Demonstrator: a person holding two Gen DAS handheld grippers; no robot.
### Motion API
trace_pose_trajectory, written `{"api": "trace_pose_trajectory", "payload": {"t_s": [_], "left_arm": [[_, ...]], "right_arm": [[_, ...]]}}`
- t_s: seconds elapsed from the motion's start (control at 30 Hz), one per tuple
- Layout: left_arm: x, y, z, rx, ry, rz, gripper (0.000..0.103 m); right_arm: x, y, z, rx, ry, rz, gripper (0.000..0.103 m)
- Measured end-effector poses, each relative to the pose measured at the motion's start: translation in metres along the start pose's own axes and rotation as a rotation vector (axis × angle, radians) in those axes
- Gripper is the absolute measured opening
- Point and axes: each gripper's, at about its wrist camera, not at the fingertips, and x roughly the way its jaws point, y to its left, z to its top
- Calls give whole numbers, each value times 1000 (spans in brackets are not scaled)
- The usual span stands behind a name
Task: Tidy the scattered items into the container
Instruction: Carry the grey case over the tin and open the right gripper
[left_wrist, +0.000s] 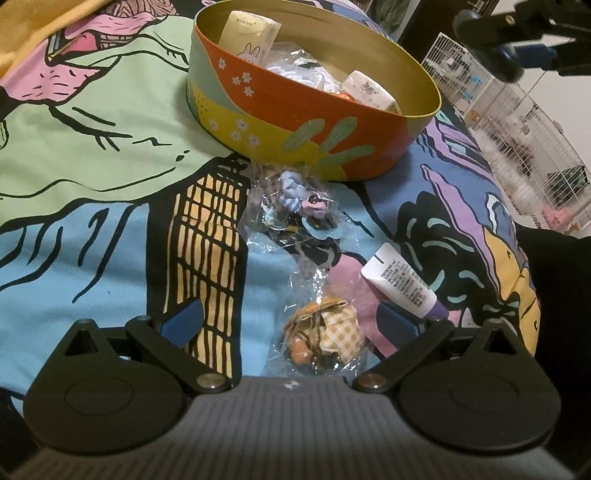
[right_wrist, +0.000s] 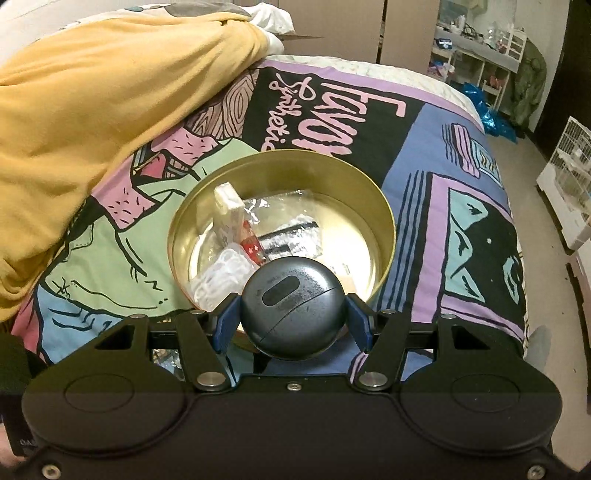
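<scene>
A round tin (left_wrist: 295, 110) with an orange and yellow flowered wall and gold inside stands on the bed; it also shows in the right wrist view (right_wrist: 384, 236), holding small packets. My left gripper (left_wrist: 291, 321) is open, low over an orange gingham hair clip in clear wrap (left_wrist: 325, 332). A bagged blue and pink hair clip (left_wrist: 299, 199) lies beyond it, and a white tube with purple cap (left_wrist: 402, 284) lies by the right finger. My right gripper (right_wrist: 291, 317) is shut on a round dark grey case (right_wrist: 291, 306), held above the tin's near rim.
A colourful cartoon-print bedspread (left_wrist: 110, 229) covers the bed. A yellow blanket (right_wrist: 92, 110) is heaped at the left. A white wire cage (left_wrist: 517, 140) stands off the bed's right edge. Shelves with clutter (right_wrist: 480, 48) stand at the far wall.
</scene>
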Motion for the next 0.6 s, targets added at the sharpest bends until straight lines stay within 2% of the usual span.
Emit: {"api": "trace_pose_trajectory", "payload": {"t_s": [0.23, 0.6], "left_arm": [[0, 2, 0, -12, -4, -6, 103], [0, 2, 0, -17, -19, 2, 103]], "right_arm": [[15, 7, 6, 1, 27, 14, 59], [58, 13, 12, -6, 97, -24, 59]]}}
